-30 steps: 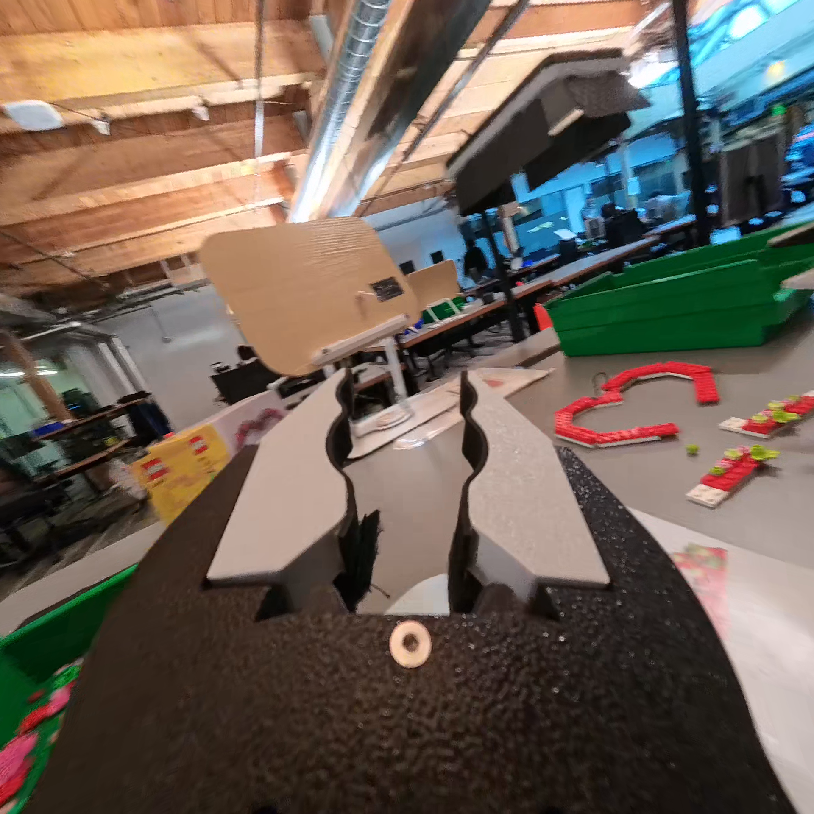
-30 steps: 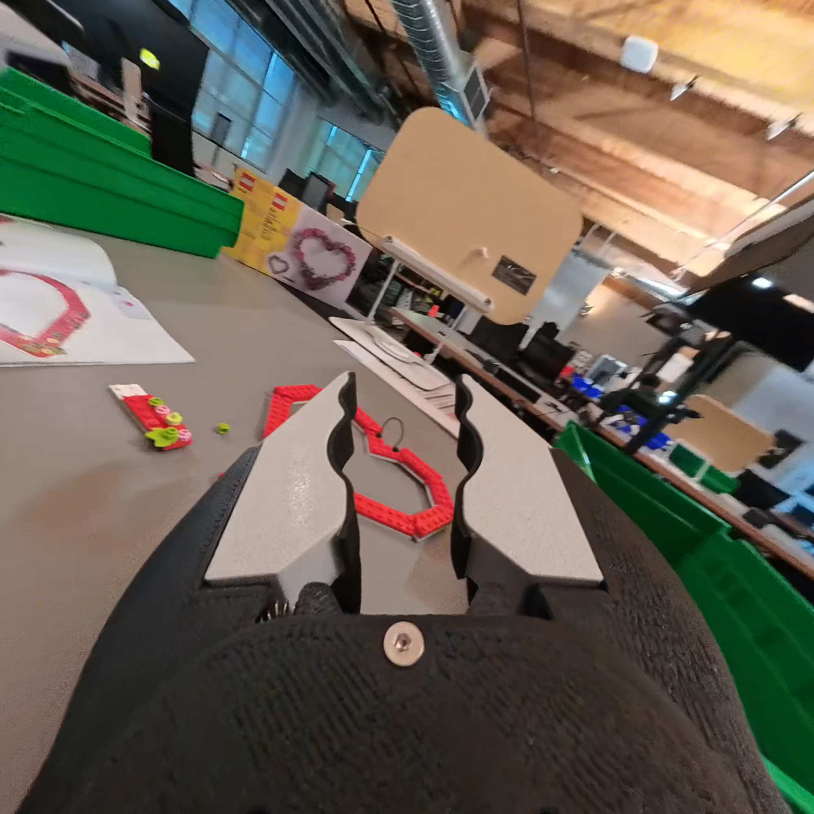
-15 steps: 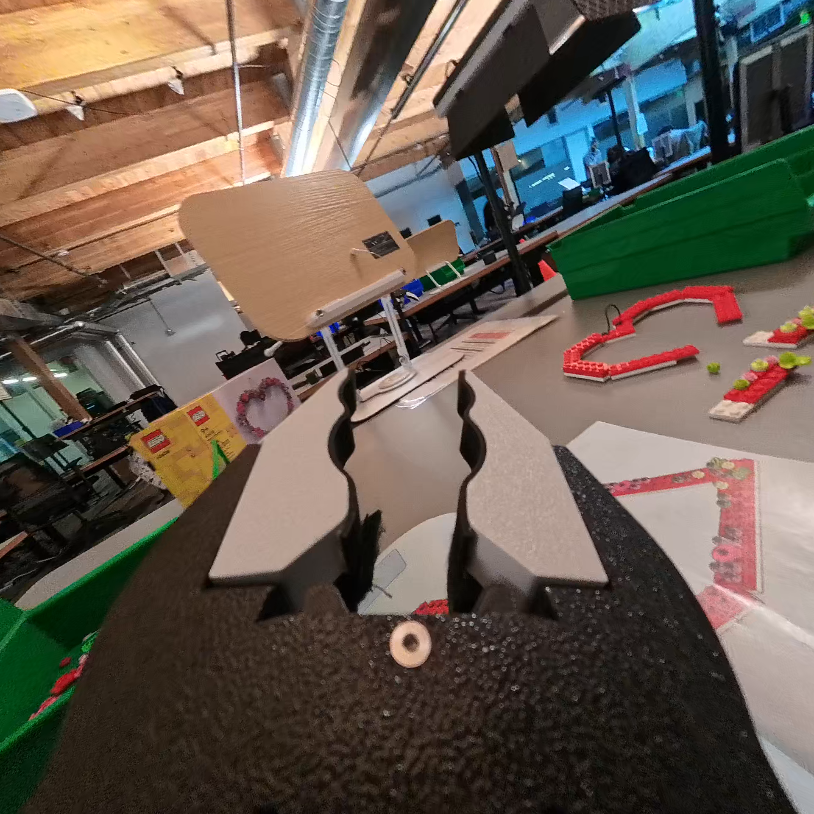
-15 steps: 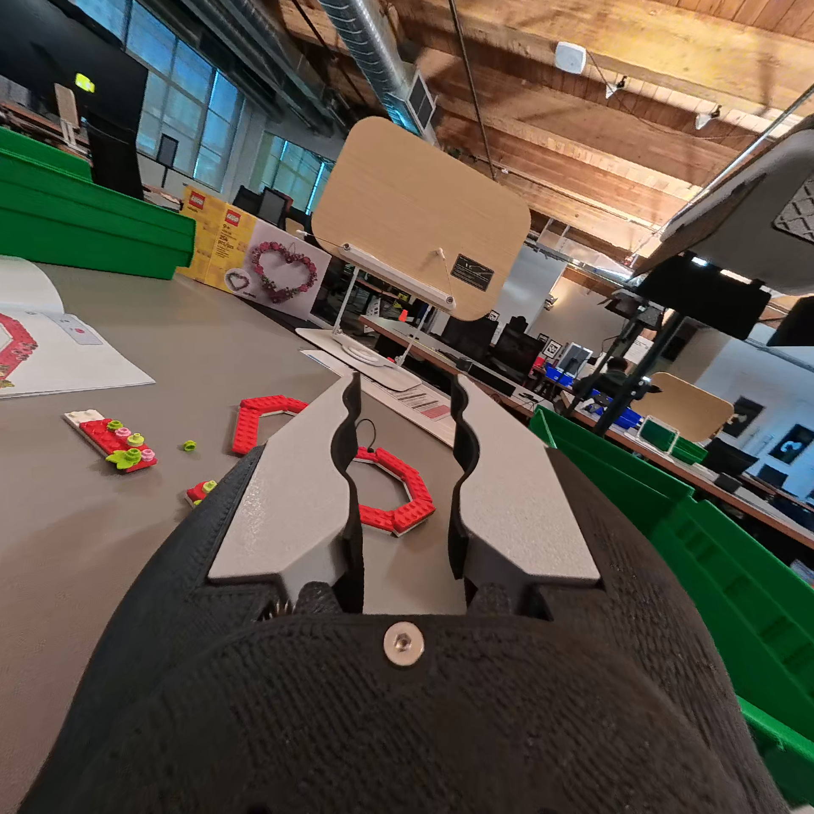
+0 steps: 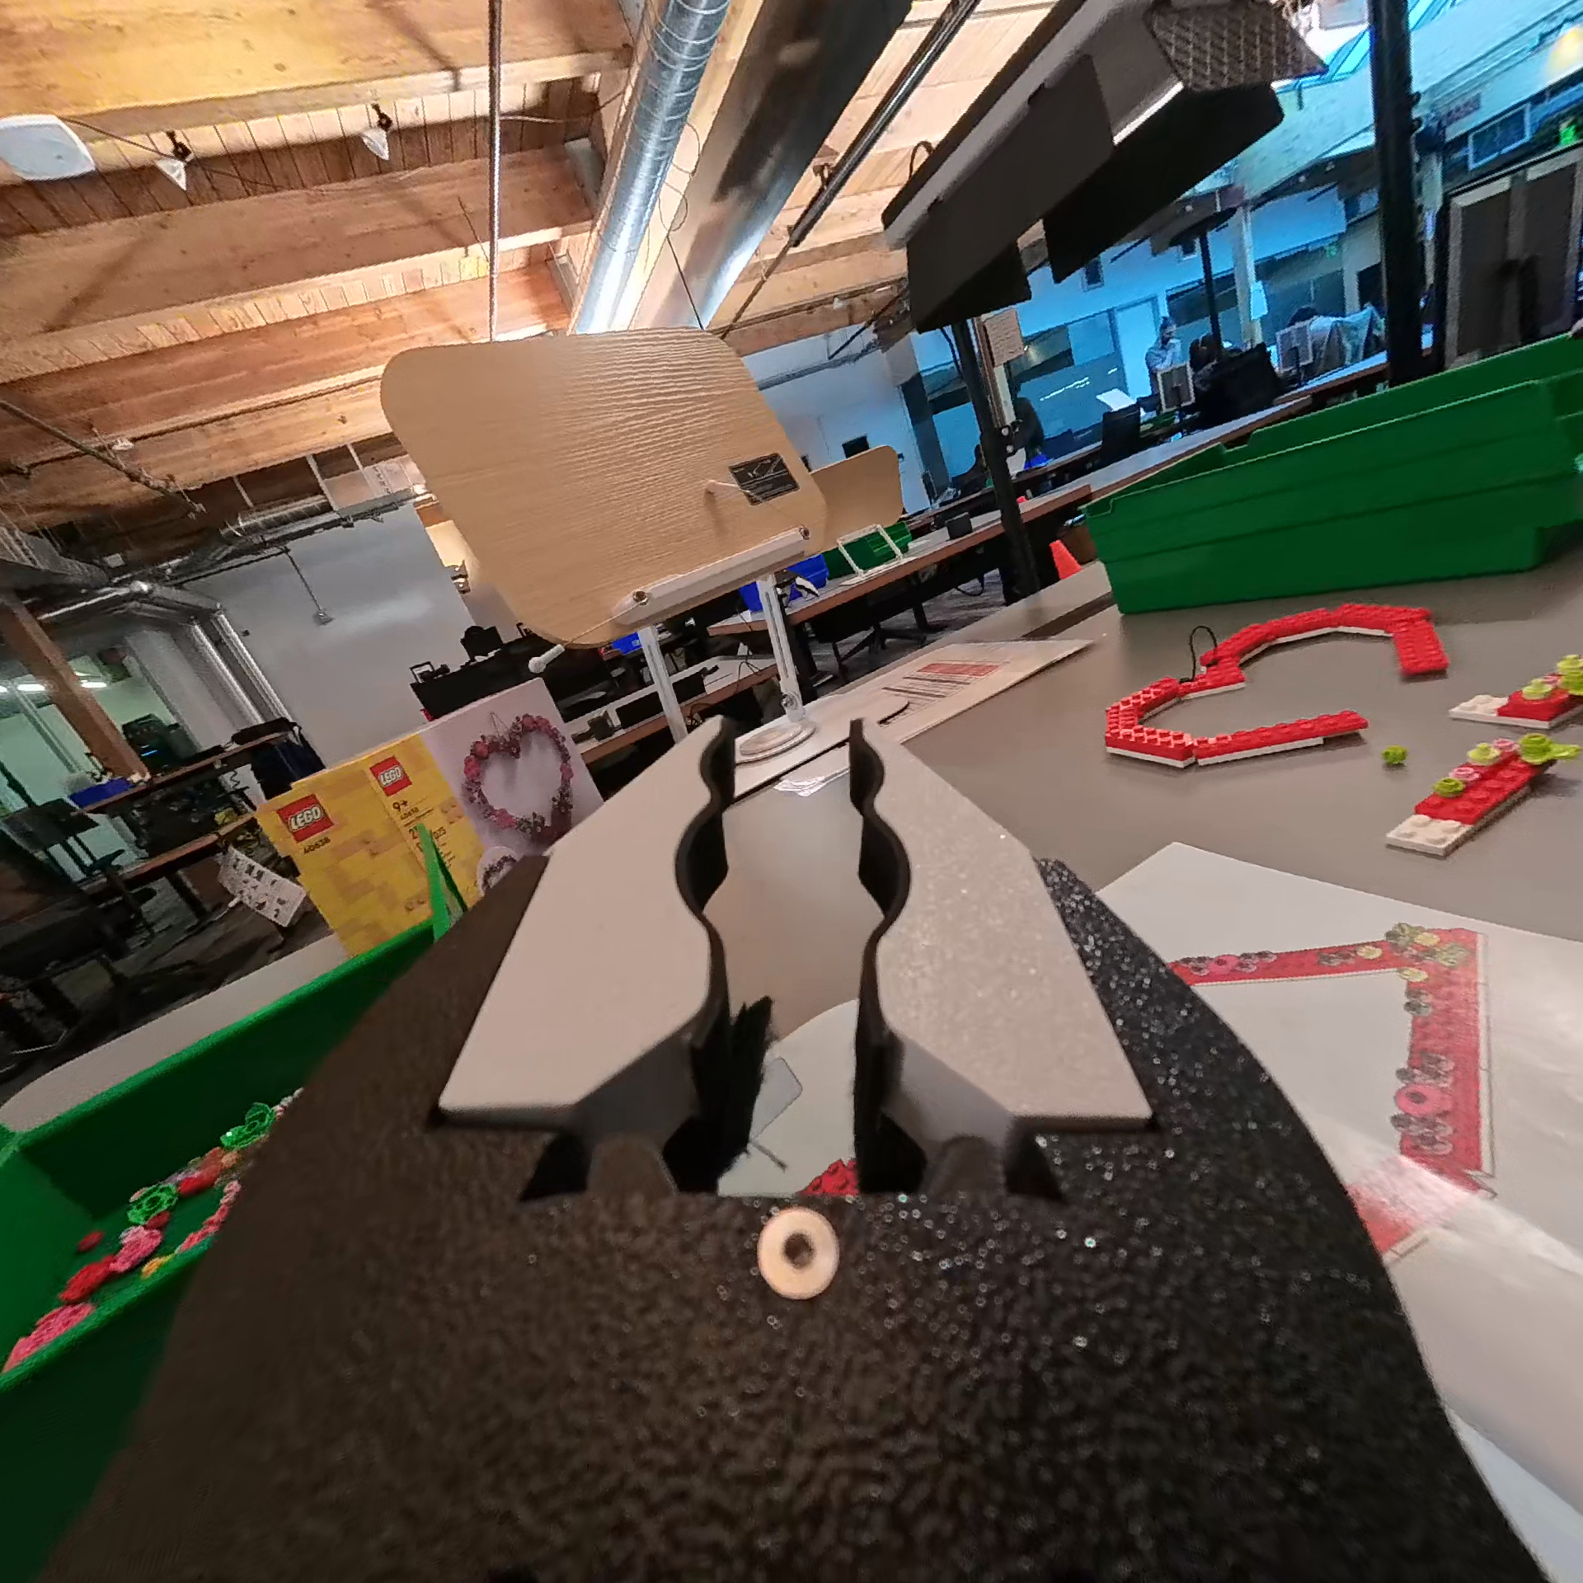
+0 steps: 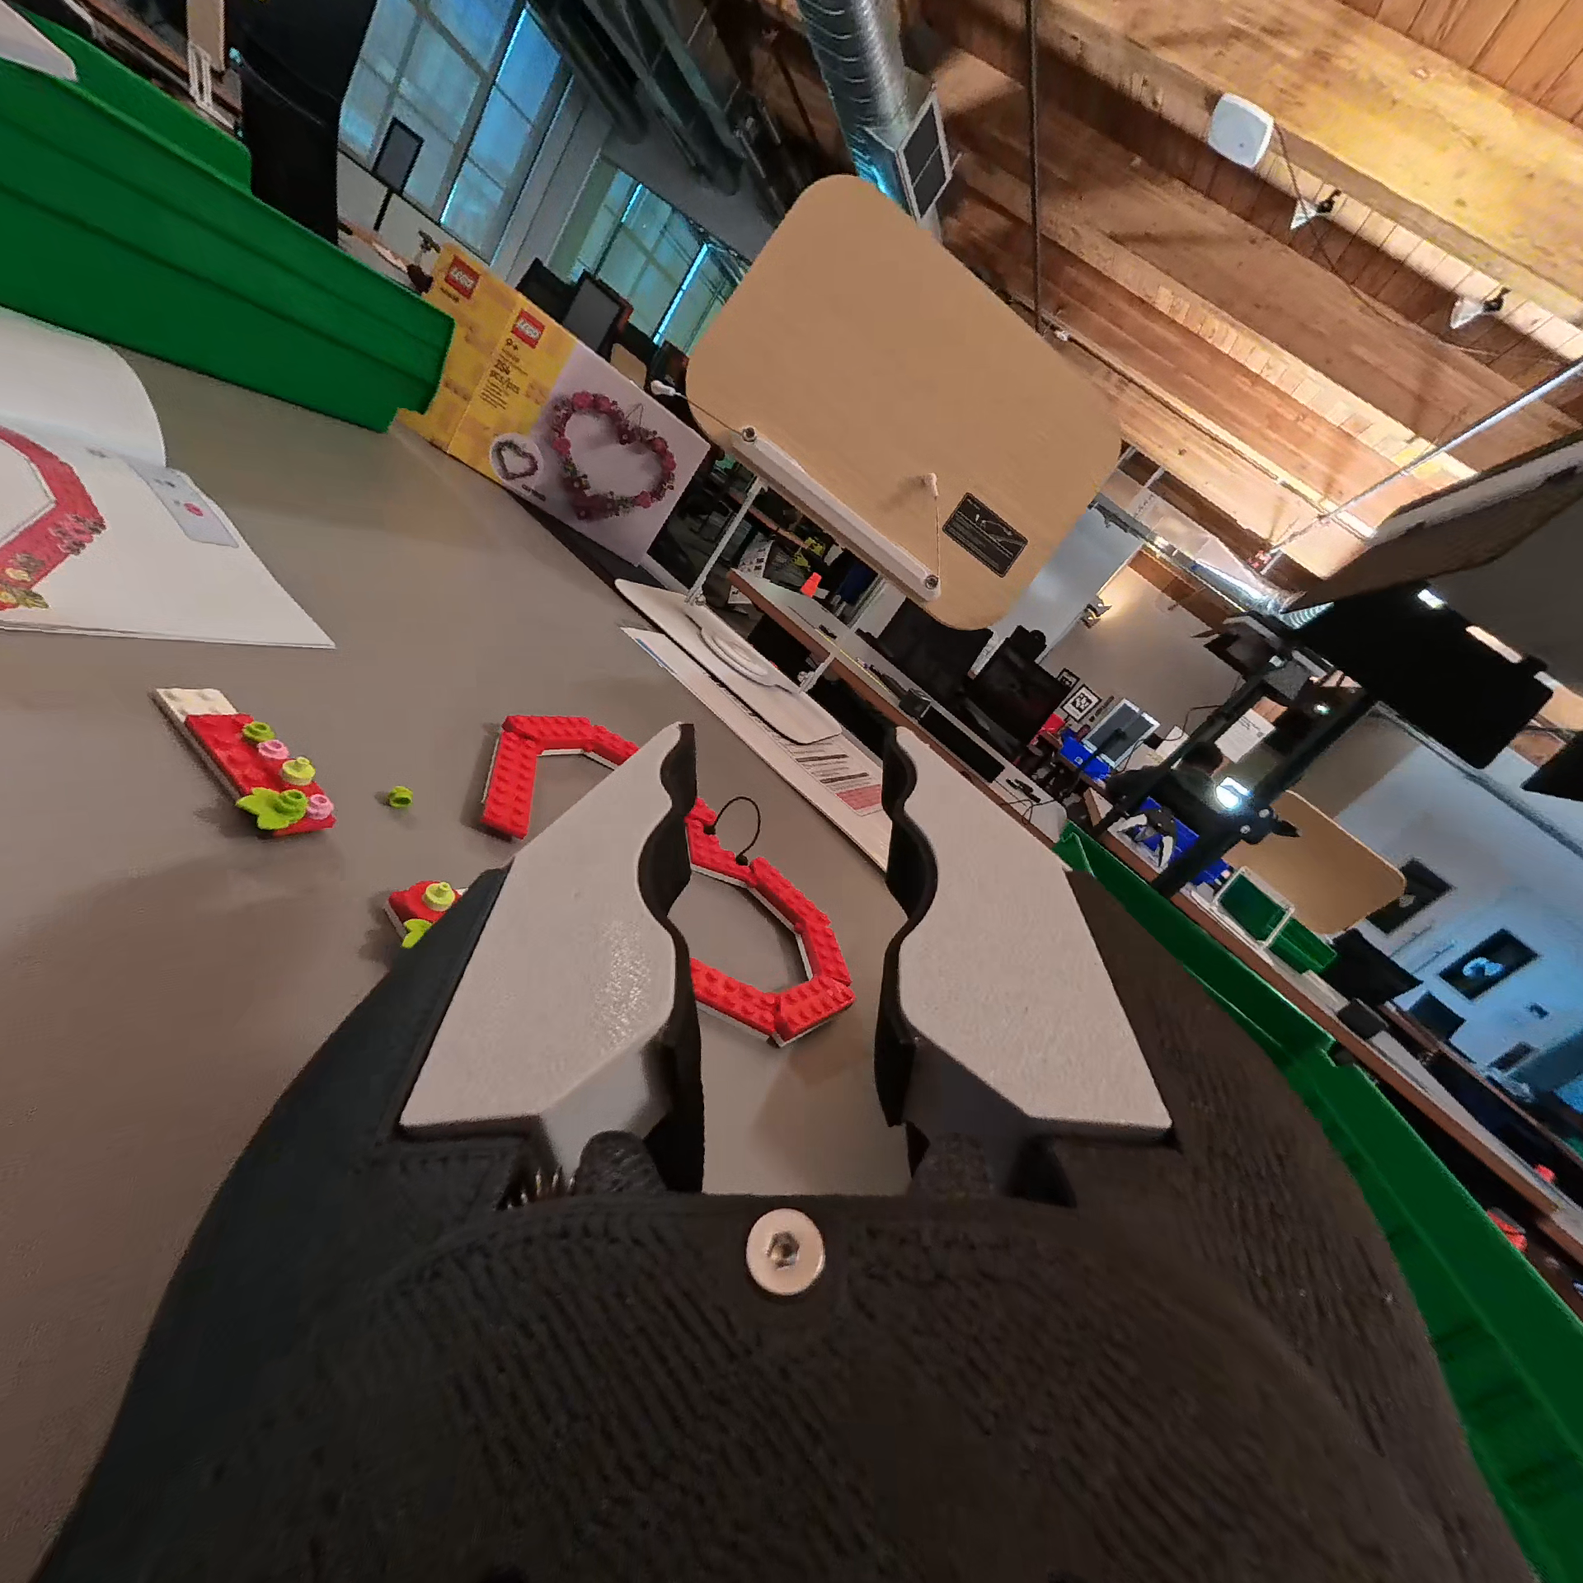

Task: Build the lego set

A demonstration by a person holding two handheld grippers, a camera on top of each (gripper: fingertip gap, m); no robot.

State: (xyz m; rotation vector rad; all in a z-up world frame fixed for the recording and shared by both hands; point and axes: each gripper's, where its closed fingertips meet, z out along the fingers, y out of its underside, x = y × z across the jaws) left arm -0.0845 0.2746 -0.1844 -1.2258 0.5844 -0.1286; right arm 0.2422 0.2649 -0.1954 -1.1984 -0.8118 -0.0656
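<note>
A red brick heart frame lies on the grey table, open at one side, with a small black loop on it. Two short red strips with green and pink flower studs lie beside it, and a loose green stud lies between them. My left gripper is open and empty, held over the open instruction booklet. My right gripper is open and empty, just above the heart frame's near end. A second flowered strip is partly hidden under its left finger.
A green bin of loose pieces sits at my left. Stacked green trays stand at the back, another green bin edge at the right. The yellow set box, a wooden book stand and a paper sheet stand beyond. Spacing between my two grippers at the tips: around 35 centimetres. To reach the loose green stud in a straight line is about 12 centimetres for my right fingers, about 25 centimetres for my left. Look for it in the left wrist view too.
Both grippers stayed open and empty. The left view swung over the booklet and the bin of pieces. The right gripper tilted and came closer to the heart frame.
</note>
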